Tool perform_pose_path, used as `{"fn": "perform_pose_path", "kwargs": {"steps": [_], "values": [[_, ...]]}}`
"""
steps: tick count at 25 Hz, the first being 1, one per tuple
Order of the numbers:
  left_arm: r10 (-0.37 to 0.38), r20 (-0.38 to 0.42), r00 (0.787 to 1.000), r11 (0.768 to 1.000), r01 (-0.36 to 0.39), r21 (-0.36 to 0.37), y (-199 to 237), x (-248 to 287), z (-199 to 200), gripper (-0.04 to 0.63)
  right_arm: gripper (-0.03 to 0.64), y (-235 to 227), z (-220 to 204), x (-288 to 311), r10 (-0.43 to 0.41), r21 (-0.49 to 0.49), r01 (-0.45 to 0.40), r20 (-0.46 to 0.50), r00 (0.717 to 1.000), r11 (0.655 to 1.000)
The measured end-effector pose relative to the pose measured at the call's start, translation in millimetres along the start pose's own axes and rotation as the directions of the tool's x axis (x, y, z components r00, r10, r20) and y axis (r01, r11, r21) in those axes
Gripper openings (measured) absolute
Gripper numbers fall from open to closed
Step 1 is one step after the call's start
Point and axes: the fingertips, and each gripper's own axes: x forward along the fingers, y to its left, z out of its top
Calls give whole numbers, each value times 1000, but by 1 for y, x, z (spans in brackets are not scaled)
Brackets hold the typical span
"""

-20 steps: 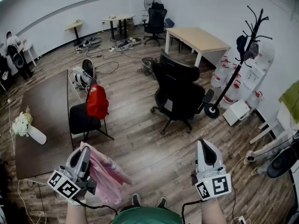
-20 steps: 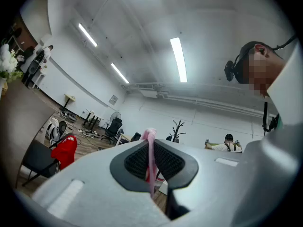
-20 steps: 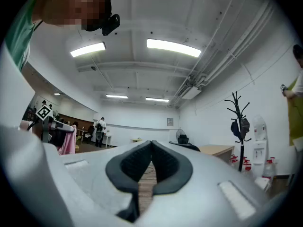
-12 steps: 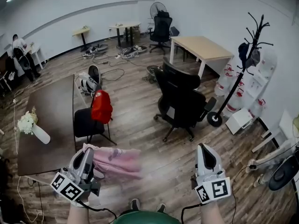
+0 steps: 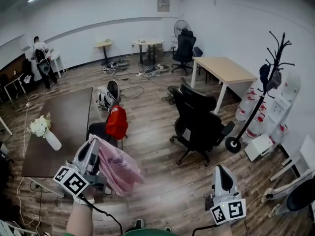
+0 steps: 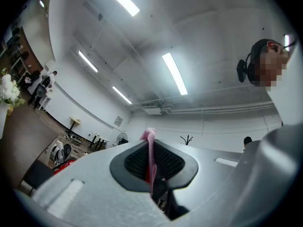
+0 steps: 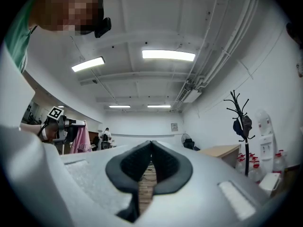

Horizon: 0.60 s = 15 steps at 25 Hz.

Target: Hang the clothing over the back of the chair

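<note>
- We see a pink garment [image 5: 117,167], soft and crumpled, with a faint darker print on it. It hangs in loose folds from the left gripper [image 5: 93,145], clear of the wooden floor [image 5: 157,181], at the lower left of the head view.
- In the left gripper view a thin fold of the pink cloth runs up between the dark ribbed pads and pokes out above their tips. The jaws are clamped tight on it.
- The garment hangs near the brown table [image 5: 64,122] and the small black chair [image 5: 98,131], which carries a red bag [image 5: 117,122]. The black office chair [image 5: 199,124] stands well apart, to the right.
- Our left forearm [image 5: 80,219] reaches forward, and its gripper is tilted a little upward with the marker cube facing us.
- The right gripper [image 5: 220,170] sits lower at the right and also points forward and slightly up. Its jaws are together at the tips with nothing between them, and only a sliver of floor shows in the gap below.
</note>
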Motion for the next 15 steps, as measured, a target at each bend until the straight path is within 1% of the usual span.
{"fn": "perform_pose_path", "kwargs": {"steps": [4,9,12,15], "values": [[59,14,998,998,-59,-4,3,9,6,25,3,-27,-2,-18,-15,5,15,-17,1000,1000],[102,44,994,995,-102,4,0,12,8,26,3,-63,-5,-35,-50,24,50,-35,998,998],[121,41,992,993,-121,-2,3,14,3,26,3,-78,-9,-39,-68,32,70,-42,997,997],[121,28,992,993,-121,-10,7,22,-8,25,3,-91,-14,-38,-90,39,92,-48,995,995]]}}
